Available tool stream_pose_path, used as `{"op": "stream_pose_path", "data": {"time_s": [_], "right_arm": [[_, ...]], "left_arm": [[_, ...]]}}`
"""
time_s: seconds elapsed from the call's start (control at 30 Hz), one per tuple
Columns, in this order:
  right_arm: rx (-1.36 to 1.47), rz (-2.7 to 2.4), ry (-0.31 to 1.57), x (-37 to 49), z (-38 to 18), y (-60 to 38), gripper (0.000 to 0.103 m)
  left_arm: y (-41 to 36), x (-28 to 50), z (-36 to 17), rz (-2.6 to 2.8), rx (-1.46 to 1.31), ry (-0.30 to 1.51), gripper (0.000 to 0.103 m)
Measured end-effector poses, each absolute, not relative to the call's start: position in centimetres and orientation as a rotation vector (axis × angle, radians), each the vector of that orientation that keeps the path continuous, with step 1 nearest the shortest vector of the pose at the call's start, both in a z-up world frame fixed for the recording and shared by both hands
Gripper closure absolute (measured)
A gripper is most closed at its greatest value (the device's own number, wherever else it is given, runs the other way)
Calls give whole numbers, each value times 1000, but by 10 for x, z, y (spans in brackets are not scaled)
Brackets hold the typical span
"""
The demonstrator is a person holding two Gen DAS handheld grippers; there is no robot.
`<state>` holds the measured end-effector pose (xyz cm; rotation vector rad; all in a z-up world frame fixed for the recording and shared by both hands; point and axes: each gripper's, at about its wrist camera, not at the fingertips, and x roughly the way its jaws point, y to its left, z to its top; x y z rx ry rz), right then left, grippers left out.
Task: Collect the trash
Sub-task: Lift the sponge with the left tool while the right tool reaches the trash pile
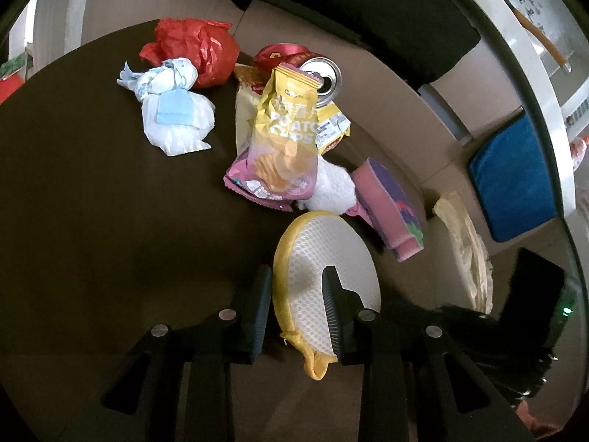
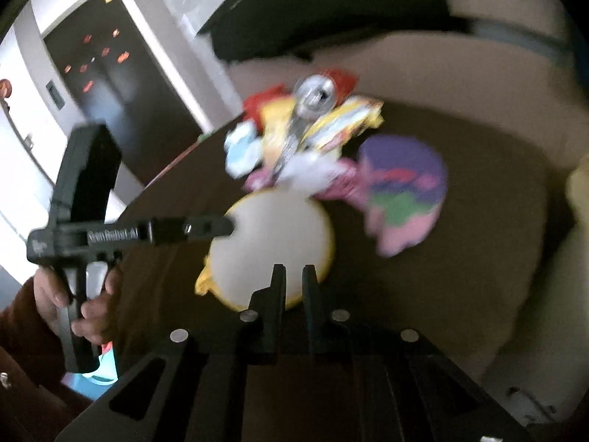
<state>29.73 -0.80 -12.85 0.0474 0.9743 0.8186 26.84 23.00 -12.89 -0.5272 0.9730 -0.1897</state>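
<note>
Trash pile on dark round surface (image 1: 92, 202), floor beyond in tan tiles. Left gripper (image 1: 296, 276) low over near edge of pile, jaws part open around yellow-rimmed white mesh pad (image 1: 324, 254): left finger just beside yellow rim, right finger lying over mesh face; real clamp or only straddle, cannot tell. Pad flat on surface, yellow tab at near end by gripper base. Just behind pad: crumpled white tissue (image 1: 331, 188), touching potato chips bag (image 1: 287, 147), yellow and pink, propped up against open drink can (image 1: 324, 77) lying on its side, mouth toward camera. Second yellow wrapper (image 1: 333, 125) under can. Pink and purple carton (image 1: 390, 210) right of tissue, tilted, near surface edge. Red plastic bag (image 1: 198, 48) at far side, knotted white and blue bag (image 1: 173, 110) in front of it, touching. Blue cushion (image 1: 515, 180) and pale crumpled bag (image 1: 467, 250) off the surface at right.

Right wrist view blurred. Right gripper (image 2: 293, 276) above near rim of same pad (image 2: 272, 235), jaws narrow with small gap, nothing between them. Left hand (image 2: 81, 294) on handle of other gripper, its fingers reaching pad's left rim. Can (image 2: 316, 97), carton (image 2: 401, 191) and bags visible as smeared colours behind pad.
</note>
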Motion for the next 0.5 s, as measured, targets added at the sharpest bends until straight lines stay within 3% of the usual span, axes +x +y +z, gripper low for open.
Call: {"op": "stream_pose_path", "data": {"time_s": [0.5], "right_arm": [[109,829,1017,299,-148,-12,98]], "left_arm": [[234,277,-148,-220,-619,1024,70]]}}
